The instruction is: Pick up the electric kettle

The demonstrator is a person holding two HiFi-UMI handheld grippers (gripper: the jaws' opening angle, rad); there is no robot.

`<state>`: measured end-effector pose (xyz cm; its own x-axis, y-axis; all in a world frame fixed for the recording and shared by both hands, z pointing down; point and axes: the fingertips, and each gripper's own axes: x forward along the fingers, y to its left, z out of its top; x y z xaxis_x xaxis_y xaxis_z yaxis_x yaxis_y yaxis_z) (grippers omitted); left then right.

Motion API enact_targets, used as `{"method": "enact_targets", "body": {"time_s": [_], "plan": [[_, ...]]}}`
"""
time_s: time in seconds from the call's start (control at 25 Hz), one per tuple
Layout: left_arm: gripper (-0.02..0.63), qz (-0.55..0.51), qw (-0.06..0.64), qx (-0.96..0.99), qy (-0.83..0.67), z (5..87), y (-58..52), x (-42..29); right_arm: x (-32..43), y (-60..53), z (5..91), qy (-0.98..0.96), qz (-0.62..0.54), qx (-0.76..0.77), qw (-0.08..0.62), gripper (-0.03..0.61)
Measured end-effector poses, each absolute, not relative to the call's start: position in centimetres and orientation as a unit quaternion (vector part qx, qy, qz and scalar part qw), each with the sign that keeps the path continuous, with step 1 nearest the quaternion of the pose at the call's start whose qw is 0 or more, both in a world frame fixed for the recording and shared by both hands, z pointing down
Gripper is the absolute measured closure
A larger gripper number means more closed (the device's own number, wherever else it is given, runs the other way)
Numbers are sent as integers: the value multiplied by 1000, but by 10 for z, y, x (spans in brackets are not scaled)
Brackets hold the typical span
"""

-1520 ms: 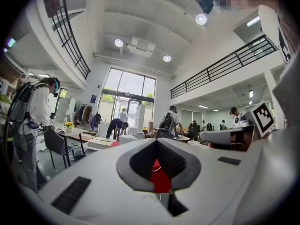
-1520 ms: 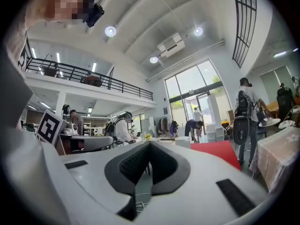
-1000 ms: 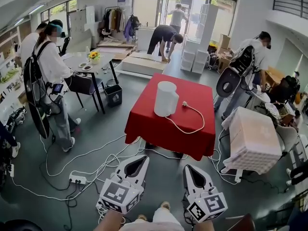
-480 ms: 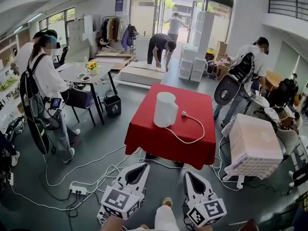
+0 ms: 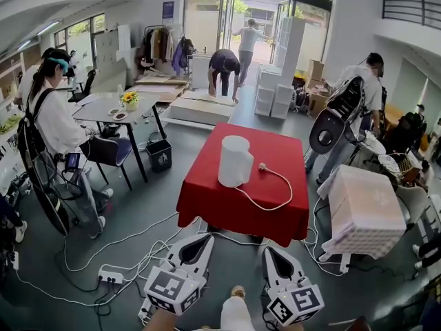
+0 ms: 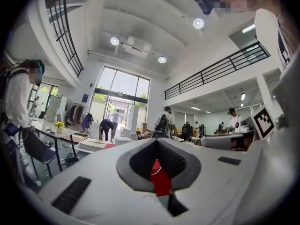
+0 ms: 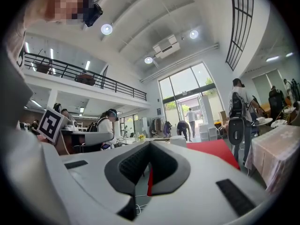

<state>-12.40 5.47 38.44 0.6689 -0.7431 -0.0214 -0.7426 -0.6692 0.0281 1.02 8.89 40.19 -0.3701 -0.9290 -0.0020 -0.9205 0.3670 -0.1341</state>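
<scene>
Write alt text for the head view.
A white kettle stands on a red table, its cord looped beside it. The left gripper and right gripper are shut, empty, short of the table.

Square table under red cloth (image 5: 279, 149), centre frame. On it: white cylindrical electric kettle (image 5: 235, 161), upright, left of table centre. White power cord (image 5: 290, 187) loops over the cloth's lower right, plug end just right of the kettle.

The white electric kettle (image 5: 236, 161) stands upright on the red table (image 5: 279, 147), a white cord (image 5: 264, 166) looped beside it.
</scene>
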Motion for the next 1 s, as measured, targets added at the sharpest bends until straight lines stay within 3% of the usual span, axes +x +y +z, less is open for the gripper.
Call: {"method": "enact_targets", "body": {"time_s": [1.0], "plan": [[624,-8,19,918,-397,377,-70,-78,53,-41,392,827,-64,-557,38,573]]}}
